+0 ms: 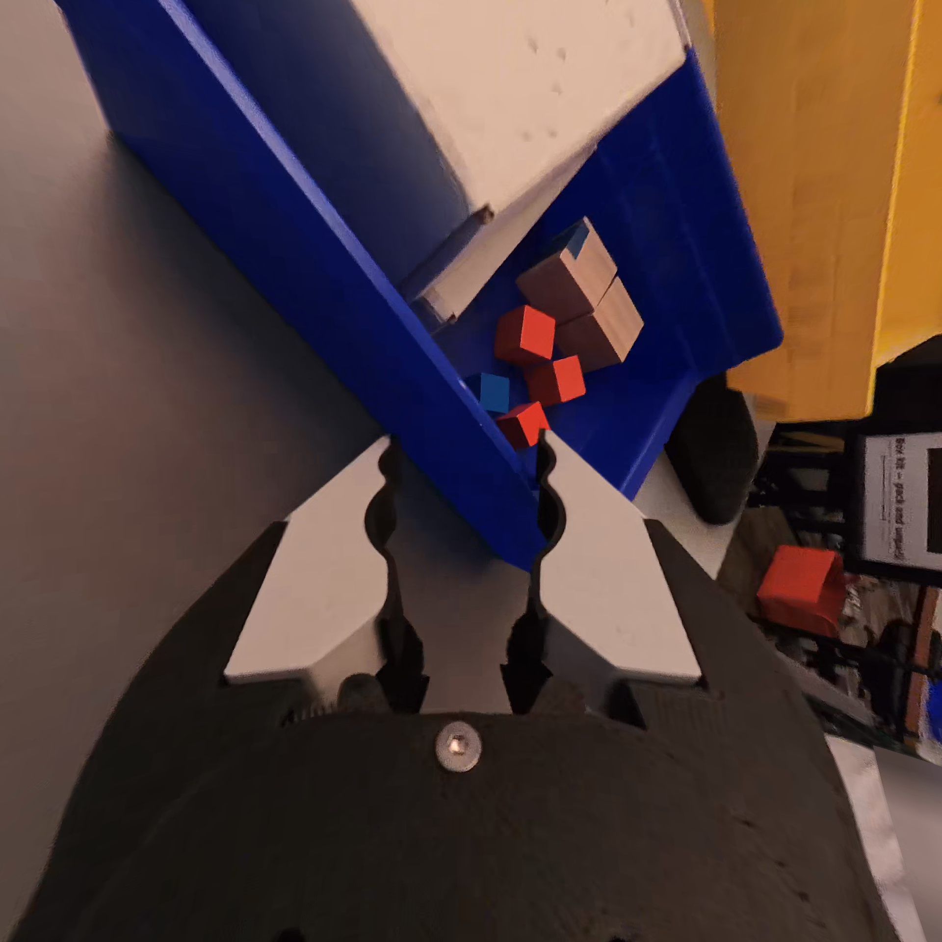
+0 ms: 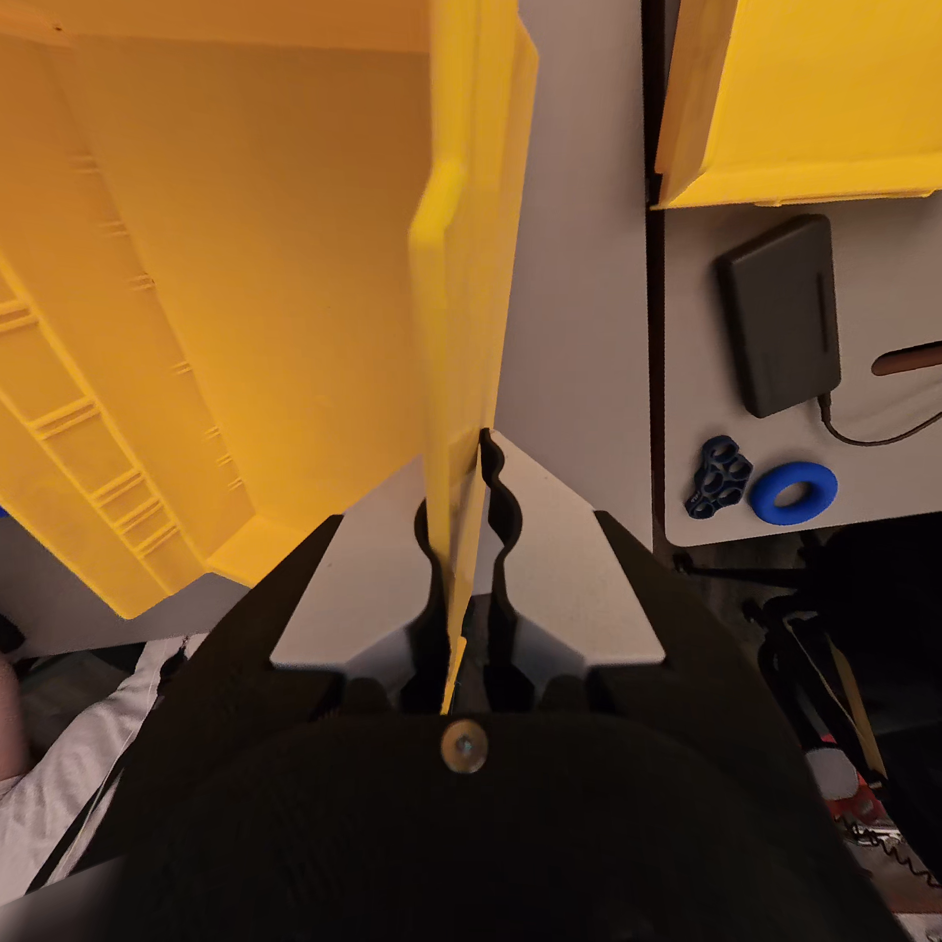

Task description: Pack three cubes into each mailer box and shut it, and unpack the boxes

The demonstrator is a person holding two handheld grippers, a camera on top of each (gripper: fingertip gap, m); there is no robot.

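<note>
A: While the left gripper (image 1: 466, 443) straddles the near wall of the blue bin (image 1: 316, 285), its jaws stand apart with nothing clamped: one finger outside the wall, the other just inside, its tip by a red cube (image 1: 522, 423).

B: Noted. Contents of that bin?

A: Near the fingertip, two more red cubes (image 1: 527, 334) touching or nearly so, and a small blue cube (image 1: 492, 391) against the wall. Beyond them, two larger bare-wood blocks (image 1: 591, 301) side by side, one with a blue face. A white mailer box (image 1: 509, 102) fills the far part of the bin, closed side up, one flap edge pointing toward the cubes. Bin sits tilted in view on a grey table (image 1: 127, 408).

B: Right side?

A: Right gripper (image 2: 461, 459) is closed onto the side wall of a yellow bin (image 2: 255, 255); the thin wall runs straight between both fingers down to the base. The left finger tip is hidden behind the wall.

B: Anything outward from there?

A: A second yellow bin (image 2: 815, 102) farther right. On the neighbouring white surface: a dark rectangular device (image 2: 780, 316) with a cable, a blue ring (image 2: 795, 492), and a dark blue perforated part (image 2: 718, 476) just beside the ring. Left view also catches the yellow bin behind the blue one.
</note>
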